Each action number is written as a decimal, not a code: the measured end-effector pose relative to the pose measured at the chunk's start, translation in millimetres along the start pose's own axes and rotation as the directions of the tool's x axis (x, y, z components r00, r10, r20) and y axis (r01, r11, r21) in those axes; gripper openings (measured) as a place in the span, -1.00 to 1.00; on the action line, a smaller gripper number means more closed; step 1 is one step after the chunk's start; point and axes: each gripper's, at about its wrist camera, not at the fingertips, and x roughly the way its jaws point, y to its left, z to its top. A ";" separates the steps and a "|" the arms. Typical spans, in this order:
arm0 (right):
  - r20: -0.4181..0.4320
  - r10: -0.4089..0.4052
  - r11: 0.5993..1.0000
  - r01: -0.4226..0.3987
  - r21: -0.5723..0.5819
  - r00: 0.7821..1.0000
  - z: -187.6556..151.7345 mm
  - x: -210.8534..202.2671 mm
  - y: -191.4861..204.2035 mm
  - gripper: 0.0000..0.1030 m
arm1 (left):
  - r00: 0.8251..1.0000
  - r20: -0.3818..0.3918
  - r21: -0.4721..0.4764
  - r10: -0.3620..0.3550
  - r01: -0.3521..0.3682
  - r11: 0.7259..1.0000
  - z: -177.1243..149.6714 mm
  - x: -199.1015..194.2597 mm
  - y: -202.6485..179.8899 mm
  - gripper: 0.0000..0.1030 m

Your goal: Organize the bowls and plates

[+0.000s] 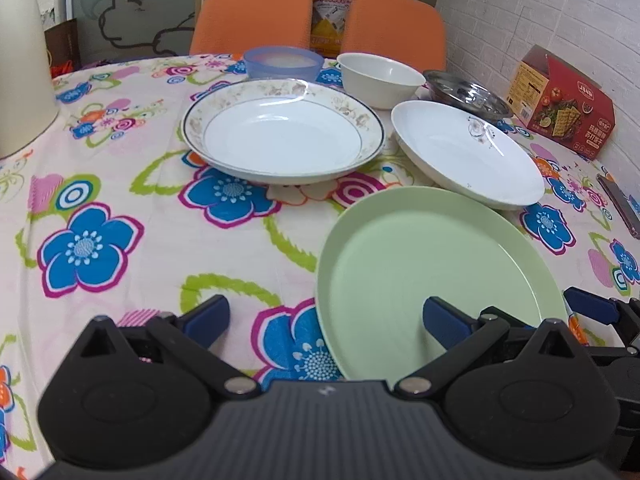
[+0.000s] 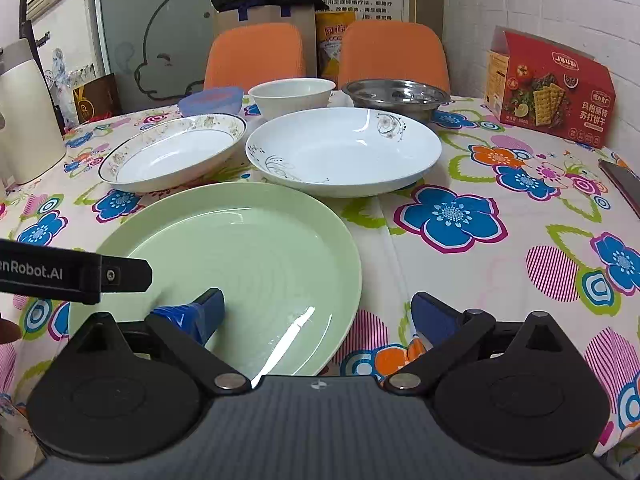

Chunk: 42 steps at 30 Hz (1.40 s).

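- The left gripper hangs low over the tabletop with its jaws wide apart, clamped on nothing; one blue pad lies over the flowered cloth, the other over the near part of the green plate.
- The right gripper likewise has its jaws spread apart and empty; its left pad sits over the green plate, its right pad over bare cloth beside the rim. Whether either pad touches the plate I cannot tell.
- In the right wrist view, part of the left gripper's black body juts in from the left edge over the plate's rim.
- The green plate lies flat, nearest of the dishes, empty.
- Behind it to the left sits a deep plate with a gold floral rim, and to the right a white deep plate with a dark vine pattern; the two stand just beside each other.
- Farther back, in a row: a blue translucent bowl, a white bowl and a stainless steel bowl.
- A red cracker box stands at the right by the white brick wall.
- Two orange chairs stand at the far side of the tabletop.
- A white appliance, which I cannot name more closely, stands at the left edge.
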 end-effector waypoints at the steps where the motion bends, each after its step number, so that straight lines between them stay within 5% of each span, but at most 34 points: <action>1: 0.022 0.007 1.000 -0.007 -0.008 1.000 -3.1 -1.1 -0.8 0.71 | 1.000 -0.001 0.009 -0.019 0.019 1.000 0.4 0.8 -0.8 0.99; 8: 0.041 0.013 1.000 -0.012 -0.014 0.999 -3.0 -0.7 2.8 0.71 | 0.999 0.015 0.111 -0.031 0.029 0.993 -2.2 6.6 -12.8 0.99; 10: 0.046 0.069 0.996 -0.066 -0.054 0.997 -4.8 -0.8 8.8 0.71 | 0.999 0.018 0.119 -0.047 0.044 0.992 -3.1 7.1 -14.5 0.98; 15: 0.051 0.129 0.988 -0.123 -0.098 0.990 -3.7 2.3 15.3 0.68 | 0.998 0.041 0.156 -0.039 0.033 0.987 -3.6 5.9 -23.7 0.37; 22: 0.073 0.110 0.984 -0.098 -0.149 0.991 0.6 -13.7 32.1 0.67 | 0.997 0.050 0.132 -0.058 0.051 0.990 0.2 -8.6 -18.1 0.30; 36: 0.037 0.293 0.937 -0.280 -0.207 0.955 5.8 -7.4 127.6 0.70 | 0.983 0.088 0.030 0.163 -0.166 0.986 -16.1 -57.8 72.5 0.30; 42: -0.001 0.293 0.932 -0.286 -0.224 0.956 1.0 -0.6 140.0 0.70 | 0.987 0.059 0.000 0.149 -0.149 0.989 -18.8 -49.9 94.8 0.31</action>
